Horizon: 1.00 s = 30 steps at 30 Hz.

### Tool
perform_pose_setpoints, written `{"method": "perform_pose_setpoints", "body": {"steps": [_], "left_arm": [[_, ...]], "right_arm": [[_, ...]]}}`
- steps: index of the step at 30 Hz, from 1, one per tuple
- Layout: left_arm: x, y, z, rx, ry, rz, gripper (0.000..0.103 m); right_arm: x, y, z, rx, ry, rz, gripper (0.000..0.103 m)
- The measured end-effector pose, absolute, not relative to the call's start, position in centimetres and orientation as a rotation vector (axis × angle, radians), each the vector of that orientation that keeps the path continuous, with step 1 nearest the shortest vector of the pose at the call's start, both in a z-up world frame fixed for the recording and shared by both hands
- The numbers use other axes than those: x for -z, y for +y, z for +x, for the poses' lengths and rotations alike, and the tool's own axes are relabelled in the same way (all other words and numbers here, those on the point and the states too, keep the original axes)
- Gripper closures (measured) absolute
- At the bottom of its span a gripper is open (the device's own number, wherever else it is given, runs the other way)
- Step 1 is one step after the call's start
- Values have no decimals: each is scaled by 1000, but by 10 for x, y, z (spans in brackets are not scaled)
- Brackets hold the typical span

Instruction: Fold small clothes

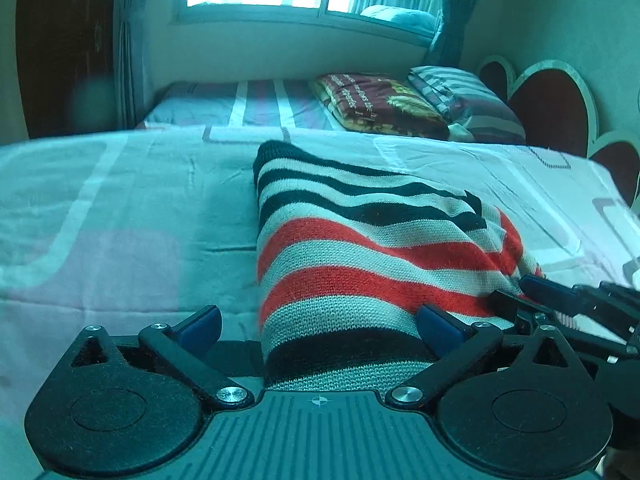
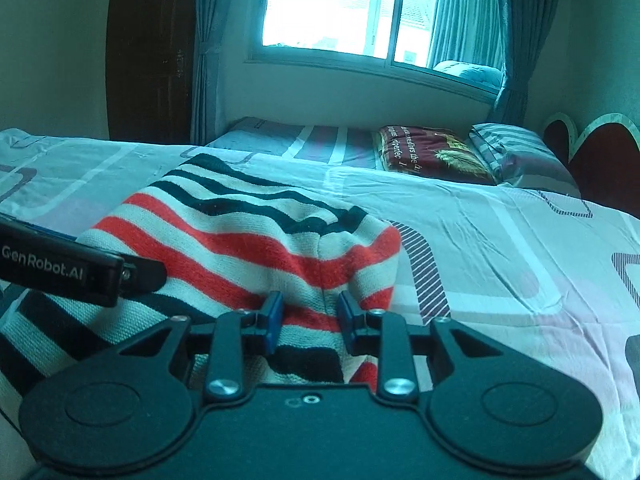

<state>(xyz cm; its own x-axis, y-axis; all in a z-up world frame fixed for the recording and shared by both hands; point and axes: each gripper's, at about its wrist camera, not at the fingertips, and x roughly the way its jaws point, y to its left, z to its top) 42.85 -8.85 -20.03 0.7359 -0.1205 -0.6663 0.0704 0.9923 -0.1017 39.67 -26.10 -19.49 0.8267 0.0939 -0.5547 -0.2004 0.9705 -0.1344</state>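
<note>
On the left, the left gripper (image 1: 318,322) stands wide apart, its blue pads either side of the near part of the striped knit garment (image 1: 360,248), one pad out over the bed sheet (image 1: 120,208) and the other against the knit; it pinches nothing. The garment lies on the bed, its far end flat on the sheet and its near end raised in a soft hump between the two grippers. It looks like a light, loose-knit piece in black, cream and red bands: limp, quick to sag and stretch, with enough grip in the yarn that it should not slip from rubber pads. A pinch on a doubled edge or seam would likely hold better than a bite on a single layer, and both corners of one edge should be taken so the fold stays square. Further right, the right gripper (image 2: 310,316) is narrowed on a bunched ridge of that knit, fabric gathered between its pads. Readable writing: "GenRobot.AI" on the left gripper's body in the right wrist view, and on the dark red folded blanket (image 2: 428,152) on the far bed only fragments, perhaps "perfec".
</note>
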Motion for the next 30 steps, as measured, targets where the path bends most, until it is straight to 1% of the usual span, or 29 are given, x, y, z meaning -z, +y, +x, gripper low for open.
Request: {"method": "perform_pose_setpoints", "body": {"steps": [8, 10, 14, 18, 20, 22, 25, 30], "left_arm": [[193, -90, 424, 89, 751, -54, 0], [192, -89, 424, 90, 757, -54, 0], [183, -88, 425, 83, 813, -51, 0], [164, -85, 403, 107, 763, -9, 0], [159, -80, 388, 139, 737, -7, 0], [160, -72, 376, 140, 727, -18, 0], [171, -65, 365, 149, 762, -48, 0], [195, -71, 360, 174, 822, -32, 0]], "right_arm": [[185, -257, 403, -141, 649, -176, 72], [182, -260, 408, -140, 677, -130, 69], [170, -253, 411, -112, 730, -147, 67], [145, -254, 380, -96, 668, -91, 66], [138, -253, 361, -109, 654, -111, 66], [138, -251, 345, -120, 655, -133, 68], [146, -250, 329, -121, 681, -132, 70], [167, -245, 322, -125, 709, -181, 71]]}}
